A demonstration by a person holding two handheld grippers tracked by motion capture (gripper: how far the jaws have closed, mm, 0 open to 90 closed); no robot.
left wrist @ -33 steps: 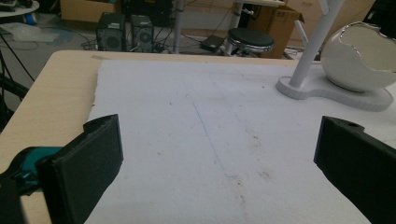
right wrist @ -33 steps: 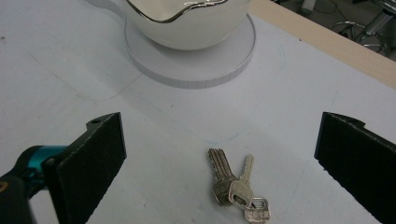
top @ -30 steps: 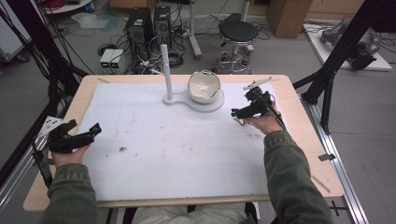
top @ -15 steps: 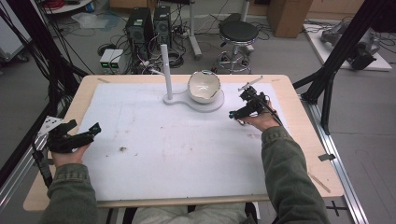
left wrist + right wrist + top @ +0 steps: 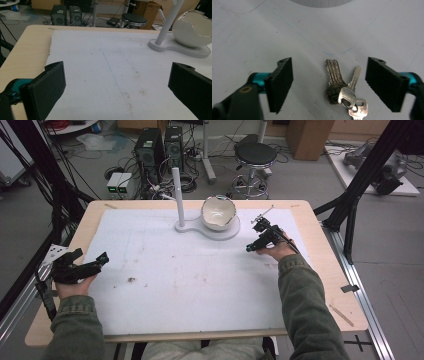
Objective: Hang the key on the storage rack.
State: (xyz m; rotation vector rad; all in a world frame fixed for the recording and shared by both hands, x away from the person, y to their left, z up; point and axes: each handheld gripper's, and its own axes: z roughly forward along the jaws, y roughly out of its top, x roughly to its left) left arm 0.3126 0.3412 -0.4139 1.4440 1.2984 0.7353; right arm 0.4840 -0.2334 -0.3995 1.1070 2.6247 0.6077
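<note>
The right gripper (image 5: pixel 329 85), tipped down, jaws closing but apart, straddles the keys (image 5: pixel 342 87), seemingly untouched; the left gripper (image 5: pixel 115 92) rests level, jaws spread.

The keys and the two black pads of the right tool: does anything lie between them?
No. In the right gripper view the keys lie on bare white mat between the pads, apart from both; the jaws have just been closing.

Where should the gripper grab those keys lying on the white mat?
Probably at the heads, where the bunch of keys overlaps near the ring and is thickest. They lie flat on the mat, blades fanned away, so come straight down. The right gripper already straddles them, its jaws just closing, pads not yet touching.
</note>
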